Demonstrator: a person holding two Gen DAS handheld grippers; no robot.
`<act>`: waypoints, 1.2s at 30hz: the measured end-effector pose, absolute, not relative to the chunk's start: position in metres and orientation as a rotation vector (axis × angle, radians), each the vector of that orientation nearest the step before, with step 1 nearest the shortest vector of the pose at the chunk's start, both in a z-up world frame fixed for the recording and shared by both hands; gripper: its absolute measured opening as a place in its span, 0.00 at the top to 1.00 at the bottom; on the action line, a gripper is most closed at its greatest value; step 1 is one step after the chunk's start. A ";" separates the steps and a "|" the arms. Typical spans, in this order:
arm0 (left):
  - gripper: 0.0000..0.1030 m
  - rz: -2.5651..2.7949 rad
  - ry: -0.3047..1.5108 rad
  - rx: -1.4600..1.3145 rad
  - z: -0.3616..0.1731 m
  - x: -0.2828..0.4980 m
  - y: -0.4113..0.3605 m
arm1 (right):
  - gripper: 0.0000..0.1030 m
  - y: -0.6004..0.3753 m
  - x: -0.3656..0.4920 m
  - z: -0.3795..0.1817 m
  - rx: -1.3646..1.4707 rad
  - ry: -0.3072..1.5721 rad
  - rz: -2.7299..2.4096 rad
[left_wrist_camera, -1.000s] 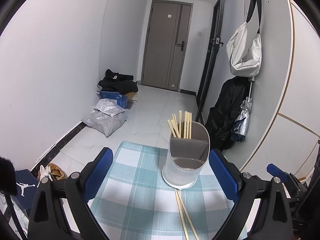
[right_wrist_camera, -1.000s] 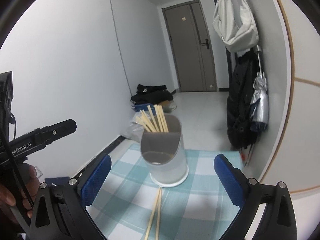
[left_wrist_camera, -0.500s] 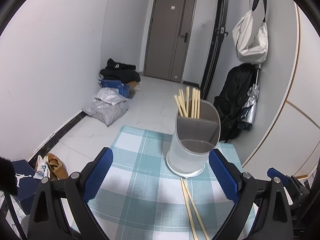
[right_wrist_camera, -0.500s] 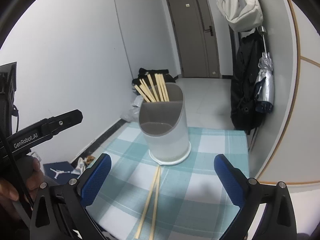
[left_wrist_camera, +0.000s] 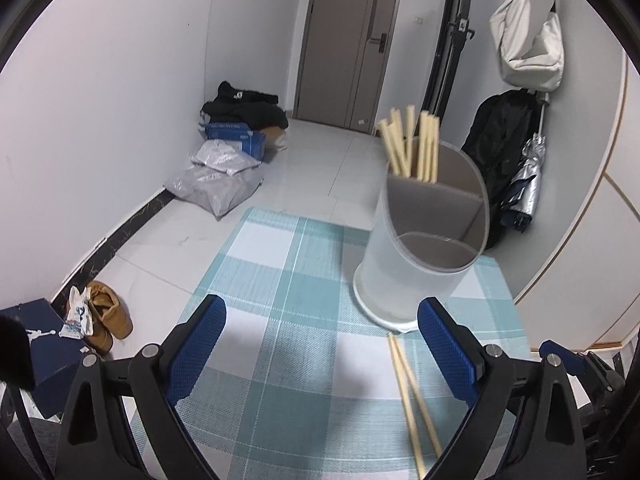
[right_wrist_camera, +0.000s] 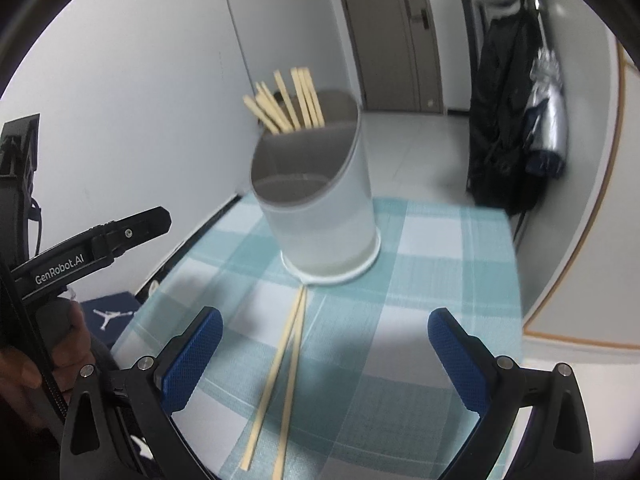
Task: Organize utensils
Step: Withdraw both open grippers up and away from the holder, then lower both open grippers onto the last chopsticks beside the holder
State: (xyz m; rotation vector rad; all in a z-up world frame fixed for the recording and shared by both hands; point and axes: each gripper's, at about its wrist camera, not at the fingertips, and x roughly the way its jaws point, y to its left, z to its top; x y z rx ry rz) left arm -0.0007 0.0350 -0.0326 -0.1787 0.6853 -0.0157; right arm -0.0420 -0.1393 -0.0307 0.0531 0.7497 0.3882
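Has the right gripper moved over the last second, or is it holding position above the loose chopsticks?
Yes. The right gripper has tipped downward: the door has slid up toward the frame's top, and the loose chopsticks now show further between its fingers.

One white utensil holder (right_wrist_camera: 320,204) on the checked cloth (left_wrist_camera: 280,360), split into compartments, number unclear; two loose chopsticks (right_wrist_camera: 280,376) lying side by side just in front of the holder; a bundle of roughly eight chopsticks (right_wrist_camera: 286,102) standing in the holder's rear compartment, exact count blurred; two hand-held grippers, left (left_wrist_camera: 322,344) and right (right_wrist_camera: 324,356), both on the near side of the holder.
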 end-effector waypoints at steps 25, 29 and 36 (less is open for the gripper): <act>0.08 -0.011 0.801 -0.323 -0.047 0.028 0.071 | 0.43 -0.086 0.021 -0.098 -0.223 1.022 0.362; 0.08 0.001 0.814 -0.339 -0.049 0.030 0.075 | 0.44 -0.078 0.026 -0.102 -0.253 1.039 0.356; 0.08 0.030 0.794 -0.356 -0.048 0.027 0.084 | 0.58 -0.069 0.038 -0.099 -0.260 1.046 0.364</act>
